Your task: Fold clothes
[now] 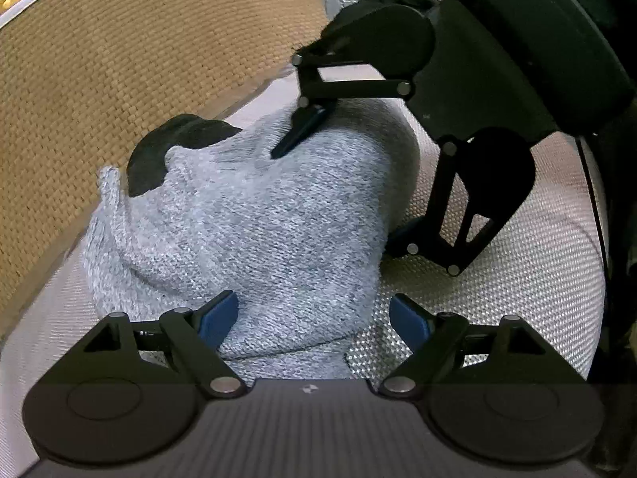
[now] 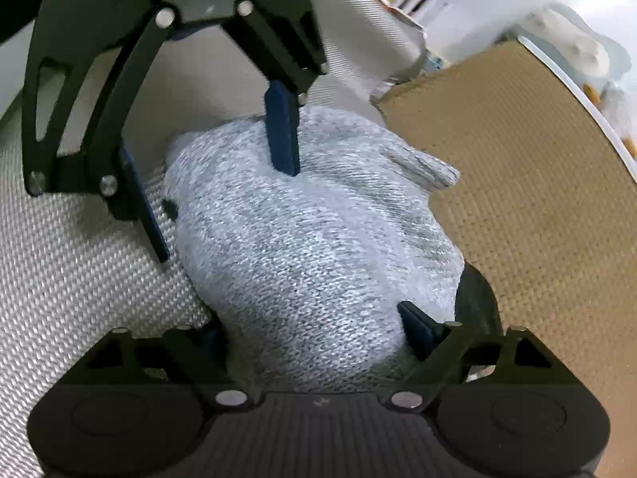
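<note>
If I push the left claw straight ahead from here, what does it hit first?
Most likely the grey knitted garment: it is bunched up right between the left claw's open fingers. Beyond it sits the right claw, straddling the far end, though depth is hard to judge.

Tight squeeze around the sock

The grey sock (image 1: 254,215) lies wedged against the tan woven panel (image 1: 119,79), no gap that side; both tongs, left (image 1: 314,318) and right (image 2: 314,334), crowd it end to end, and bare white weave (image 2: 71,271) lies open only on the other flank.
</note>
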The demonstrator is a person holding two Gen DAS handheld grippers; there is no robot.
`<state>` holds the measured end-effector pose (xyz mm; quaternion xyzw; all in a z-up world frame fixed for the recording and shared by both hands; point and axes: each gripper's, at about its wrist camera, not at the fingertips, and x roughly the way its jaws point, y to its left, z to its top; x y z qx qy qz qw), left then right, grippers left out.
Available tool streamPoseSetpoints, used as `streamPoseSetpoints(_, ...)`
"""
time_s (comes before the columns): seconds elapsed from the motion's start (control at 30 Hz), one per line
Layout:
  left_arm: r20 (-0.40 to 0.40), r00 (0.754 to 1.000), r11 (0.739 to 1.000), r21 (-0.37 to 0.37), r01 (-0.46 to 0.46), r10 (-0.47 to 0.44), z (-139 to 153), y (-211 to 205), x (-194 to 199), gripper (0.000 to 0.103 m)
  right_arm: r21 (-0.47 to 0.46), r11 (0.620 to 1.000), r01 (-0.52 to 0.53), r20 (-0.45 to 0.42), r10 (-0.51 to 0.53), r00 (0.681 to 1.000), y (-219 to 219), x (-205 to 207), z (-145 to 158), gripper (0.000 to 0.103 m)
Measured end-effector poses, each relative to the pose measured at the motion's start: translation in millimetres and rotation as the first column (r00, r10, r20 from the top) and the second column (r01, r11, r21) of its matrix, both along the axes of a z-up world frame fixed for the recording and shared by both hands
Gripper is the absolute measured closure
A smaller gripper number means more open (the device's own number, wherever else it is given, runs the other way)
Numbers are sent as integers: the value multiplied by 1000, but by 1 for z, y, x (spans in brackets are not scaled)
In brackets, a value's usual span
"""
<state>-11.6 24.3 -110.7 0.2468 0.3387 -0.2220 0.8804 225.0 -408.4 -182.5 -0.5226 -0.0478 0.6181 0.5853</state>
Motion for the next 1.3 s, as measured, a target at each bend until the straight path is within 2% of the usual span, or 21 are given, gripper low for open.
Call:
streamPoseSetpoints(0.1,19,1000,1000,18,-6,6,-1,1,1,18,0,1000,21,-50,-21,999,0,2,5,24)
streamPoseSetpoints(0.27,51,999,998,62,-7,4,-3,-2,2,19,-4,998,56,-134,-56,989,1,6,13,25)
streamPoseSetpoints(0.43,69,998,997,70,-20,16,-4,-2,6,18,-12,996,90,-217,-91,972,3,10,22,27)
streamPoseSetpoints(0.5,83,996,996,83,-21,14,-5,-2,7,24,-16,995,103,-248,-103,963,3,12,25,28)
streamPoseSetpoints(0.67,105,994,995,95,-22,12,-3,-1,8,34,-15,993,115,-287,-114,951,6,14,28,31)
streamPoseSetpoints(0.77,104,995,995,99,-21,10,-3,-1,10,37,-14,992,123,-310,-121,943,8,15,30,31)
streamPoseSetpoints(1.03,68,997,999,38,-24,21,3,2,8,49,-12,991,132,-350,-128,928,8,18,32,31)
streamPoseSetpoints(1.2,65,998,999,48,-12,9,5,-1,6,54,-10,990,141,-387,-133,912,5,19,35,33)
streamPoseSetpoints(1.27,69,998,998,63,-7,3,4,-4,8,55,1,991,135,-371,-125,920,4,18,33,33)
streamPoseSetpoints(1.3,71,997,997,71,-6,1,3,-5,9,55,15,993,118,-325,-107,940,5,14,30,33)
